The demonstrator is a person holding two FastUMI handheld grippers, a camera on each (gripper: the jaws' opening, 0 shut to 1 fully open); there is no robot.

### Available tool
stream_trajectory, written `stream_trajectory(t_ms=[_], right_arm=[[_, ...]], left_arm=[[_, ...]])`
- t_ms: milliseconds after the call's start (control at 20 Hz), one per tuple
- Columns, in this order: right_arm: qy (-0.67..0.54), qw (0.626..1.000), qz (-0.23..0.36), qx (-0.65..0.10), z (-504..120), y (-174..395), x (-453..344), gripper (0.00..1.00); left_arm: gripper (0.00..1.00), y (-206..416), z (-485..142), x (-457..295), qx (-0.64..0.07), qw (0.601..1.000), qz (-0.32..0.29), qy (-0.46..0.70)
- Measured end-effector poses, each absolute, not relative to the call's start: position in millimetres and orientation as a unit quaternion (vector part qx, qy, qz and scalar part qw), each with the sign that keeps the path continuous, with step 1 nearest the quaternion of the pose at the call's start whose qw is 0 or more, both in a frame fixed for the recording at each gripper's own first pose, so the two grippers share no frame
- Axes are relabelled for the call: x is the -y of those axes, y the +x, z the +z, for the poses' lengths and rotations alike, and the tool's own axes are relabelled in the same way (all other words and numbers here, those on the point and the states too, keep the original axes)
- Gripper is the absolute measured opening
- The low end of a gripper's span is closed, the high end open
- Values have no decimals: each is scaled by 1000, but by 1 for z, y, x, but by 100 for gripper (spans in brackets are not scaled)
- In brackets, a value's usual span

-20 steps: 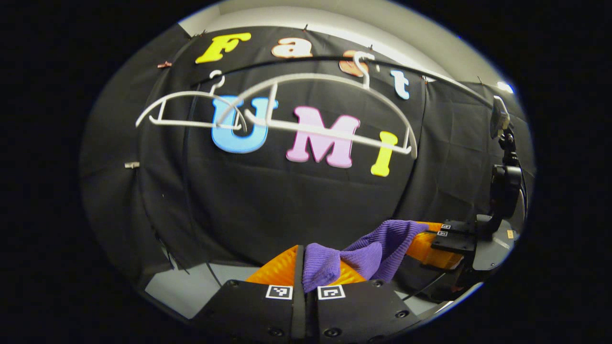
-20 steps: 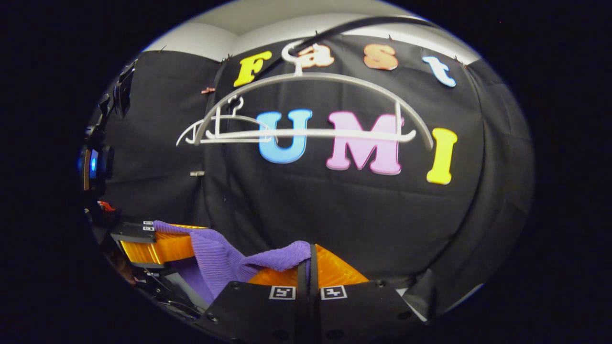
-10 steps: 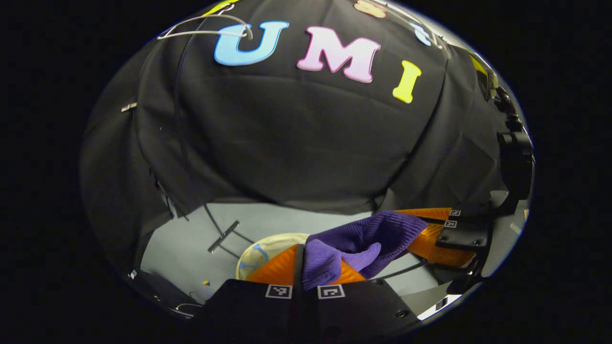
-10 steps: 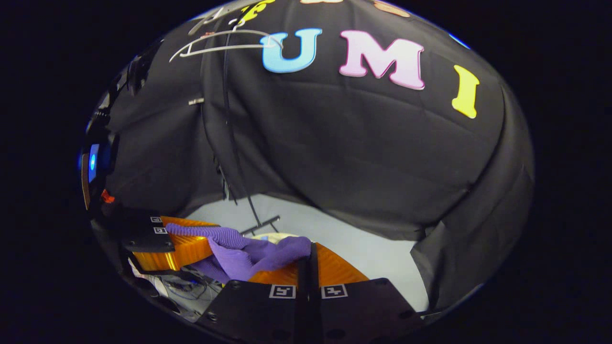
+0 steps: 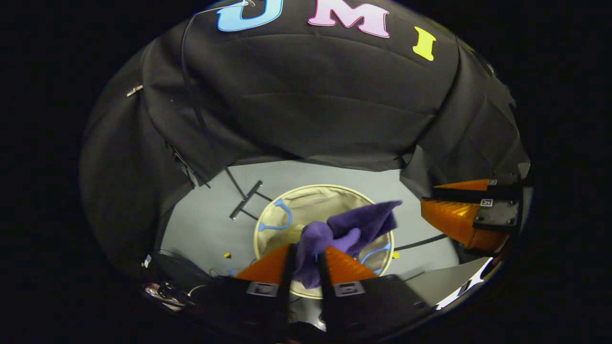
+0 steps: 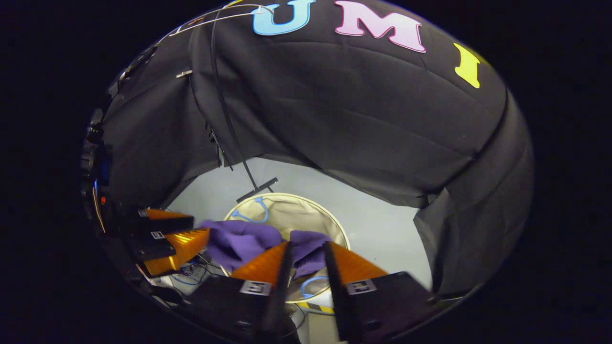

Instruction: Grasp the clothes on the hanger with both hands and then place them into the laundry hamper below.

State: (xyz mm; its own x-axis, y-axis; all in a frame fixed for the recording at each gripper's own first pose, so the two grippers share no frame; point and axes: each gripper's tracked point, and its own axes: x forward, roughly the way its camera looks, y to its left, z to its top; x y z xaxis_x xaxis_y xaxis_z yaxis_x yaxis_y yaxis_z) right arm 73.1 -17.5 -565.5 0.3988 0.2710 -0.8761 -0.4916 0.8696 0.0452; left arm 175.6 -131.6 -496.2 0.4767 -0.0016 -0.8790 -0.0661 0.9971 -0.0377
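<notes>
A: Purple knit, the cloth bunches between the left gripper fingers and trails off past their tips to the right.

B: Are those fingers clamped on it?

A: They stand a little apart with the fabric filling the gap; whether both press on it I cannot tell.

B: And the right gripper?

A: In the right gripper view its orange fingers are parted, and a fold of the cloth sits beyond the gap and spreads to the left of the tips. No squeeze is visible there. In the left gripper view that gripper shows off to the right, well apart from the cloth's loose end.

B: Where is the hamper?

A: The hamper lies straight beyond the fingertips, round, beige, blue handles inside, standing on the grey floor. The cloth hangs over its mouth. In the right gripper view the hamper is likewise just past the tips, cloth above its near rim.
</notes>
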Motion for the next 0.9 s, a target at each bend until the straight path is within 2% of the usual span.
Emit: stream_trajectory(t_ms=[100,150,400,650,900], right_arm=[[-113,826,226,-504,-567,67,18,79],[-112,828,218,-504,-564,65,20,100],[-104,853,164,-485,-530,60,27,98],[-102,890,113,-429,-461,62,31,98],[-69,929,64,-357,-385,69,32,99]], left_arm=[[95,175,-483,130,-505,862,22,-32],[94,175,-476,129,-501,865,19,-36],[91,174,-436,115,-467,882,16,-65],[93,162,-378,109,-426,902,-3,-66],[93,155,-303,95,-358,934,-15,-13]])
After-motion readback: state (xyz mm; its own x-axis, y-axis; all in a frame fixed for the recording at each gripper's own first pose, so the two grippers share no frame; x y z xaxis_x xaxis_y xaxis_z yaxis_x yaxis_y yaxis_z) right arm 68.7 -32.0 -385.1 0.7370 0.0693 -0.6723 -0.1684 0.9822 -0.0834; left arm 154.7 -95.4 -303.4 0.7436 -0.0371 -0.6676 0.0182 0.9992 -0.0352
